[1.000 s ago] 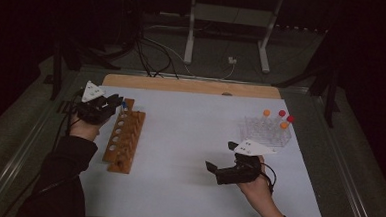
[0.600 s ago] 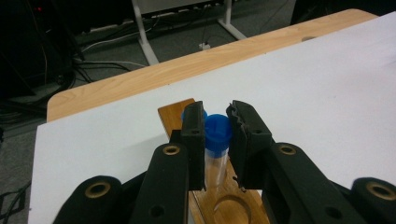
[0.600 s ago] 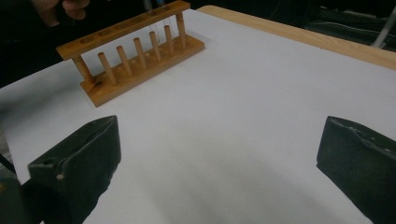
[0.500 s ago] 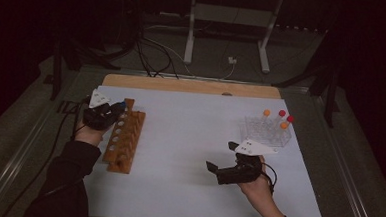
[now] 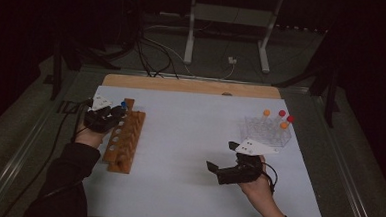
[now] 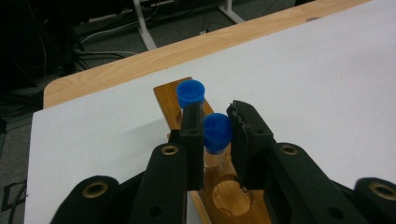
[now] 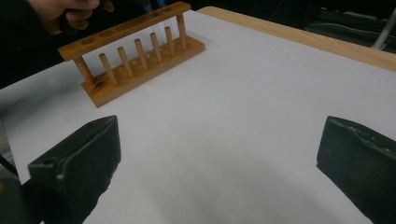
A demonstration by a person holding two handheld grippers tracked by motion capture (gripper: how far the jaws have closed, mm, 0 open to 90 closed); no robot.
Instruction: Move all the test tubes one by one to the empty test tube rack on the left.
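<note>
A wooden tube rack point(image 5: 124, 137) lies at the left of the white table top. My left gripper point(image 5: 118, 113) is over its far end, shut on a blue-capped tube point(image 6: 217, 132) that stands in the second hole from the far end of the rack point(image 6: 224, 196). A second blue-capped tube point(image 6: 190, 92) stands in the farthest hole. My right gripper point(image 5: 214, 169) rests low over the table at the right front, open, its jaws point(image 7: 217, 154) wide apart with nothing between them. In the right gripper view the rack point(image 7: 135, 51) shows from the side, with the other hand behind it.
A clear plastic rack point(image 5: 267, 130) with orange- and red-capped tubes stands at the back right. The white sheet point(image 5: 189, 138) spreads bare between the two racks. A wooden table edge point(image 5: 182, 84) runs along the far side, with cables and a stand's legs beyond.
The left gripper has shifted slightly nearer and lower onto the rack's far end. The right gripper has kept still.
</note>
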